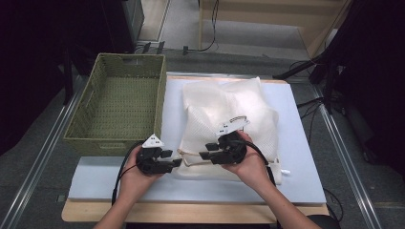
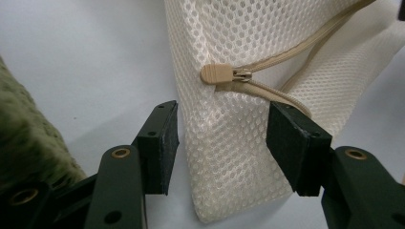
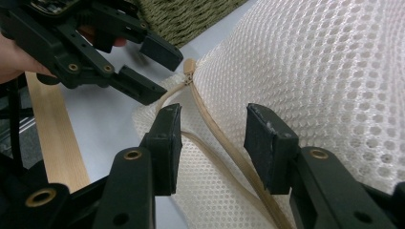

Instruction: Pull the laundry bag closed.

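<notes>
One mesh bag, cream, lying on the blue mat; one green basket just left of it, on the mat's far left corner. One tan zip on the bag, one slider, at the bag's near left corner. No brand, label or writing that I can read anywhere.

My left tongs sit at that near left corner, jaws about half open. In the left gripper view the bag's corner fold stands between the two pads: the left pad lies against the mesh edge or just beside it, I cannot tell which, while the right pad stands on the zip tape without squeezing. Nothing gripped.

My right tongs lie on the bag's near edge, pointing toward the left ones, jaws a little over half open. In the right gripper view they straddle the zip line on the mesh; pads clear of it, nothing held.

That view also shows the left tongs beyond, close to the slider, plus a strip of the wooden table. The high view gives the whole bag, basket and both my hands.
</notes>
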A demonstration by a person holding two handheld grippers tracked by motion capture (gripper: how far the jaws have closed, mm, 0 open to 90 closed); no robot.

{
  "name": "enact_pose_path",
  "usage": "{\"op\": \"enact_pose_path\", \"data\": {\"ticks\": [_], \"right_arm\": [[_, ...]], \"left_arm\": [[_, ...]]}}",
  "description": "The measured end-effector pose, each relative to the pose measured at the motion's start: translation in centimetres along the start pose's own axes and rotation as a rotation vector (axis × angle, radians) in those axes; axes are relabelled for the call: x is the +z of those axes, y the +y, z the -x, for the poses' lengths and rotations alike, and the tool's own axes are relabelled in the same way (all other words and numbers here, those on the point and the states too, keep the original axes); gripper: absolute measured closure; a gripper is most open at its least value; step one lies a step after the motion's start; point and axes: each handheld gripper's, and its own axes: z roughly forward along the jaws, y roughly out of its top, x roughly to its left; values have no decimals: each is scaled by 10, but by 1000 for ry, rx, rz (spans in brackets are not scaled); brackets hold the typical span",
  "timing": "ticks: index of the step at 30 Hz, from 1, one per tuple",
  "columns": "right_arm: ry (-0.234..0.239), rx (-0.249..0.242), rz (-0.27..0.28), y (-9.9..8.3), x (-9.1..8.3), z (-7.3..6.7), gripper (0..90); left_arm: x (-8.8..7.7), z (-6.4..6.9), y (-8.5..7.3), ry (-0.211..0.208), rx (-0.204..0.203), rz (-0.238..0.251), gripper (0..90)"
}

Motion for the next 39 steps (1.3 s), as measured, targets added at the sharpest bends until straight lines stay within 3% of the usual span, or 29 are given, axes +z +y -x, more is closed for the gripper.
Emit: {"op": "enact_pose_path", "data": {"ticks": [2, 8, 14, 19, 24, 27, 30, 31, 36, 39], "right_arm": [[2, 1, -4, 0, 0, 0, 578], [7, -10, -9, -2, 3, -2, 579], [9, -8, -18, -3, 4, -4, 579], [10, -12, -17, -4, 4, -4, 580], [4, -5, -17, -6, 2, -4, 582], [3, -6, -19, -8, 2, -4, 582], [4, -9, -18, -8, 3, -5, 584], [4, -10, -18, -8, 3, -5, 584], [9, -7, -3, -6, 2, -6, 597], [12, -13, 4, -3, 2, -8, 600]], "left_arm": [[3, 2, 0, 22, 16, -5, 449], [9, 6, 0, 21, 29, -31, 471], [17, 7, 1, 49, 53, -29, 463], [21, 8, 3, 39, 30, -49, 479], [25, 9, 5, 68, 17, -60, 566], [26, 9, 4, 95, 4, -56, 694], [24, 10, 6, 106, -2, -80, 839], [22, 10, 6, 104, -5, -88, 851], [3, 11, 13, 42, -83, -10, 877], [-10, 13, 15, 34, -78, 32, 876]]}}
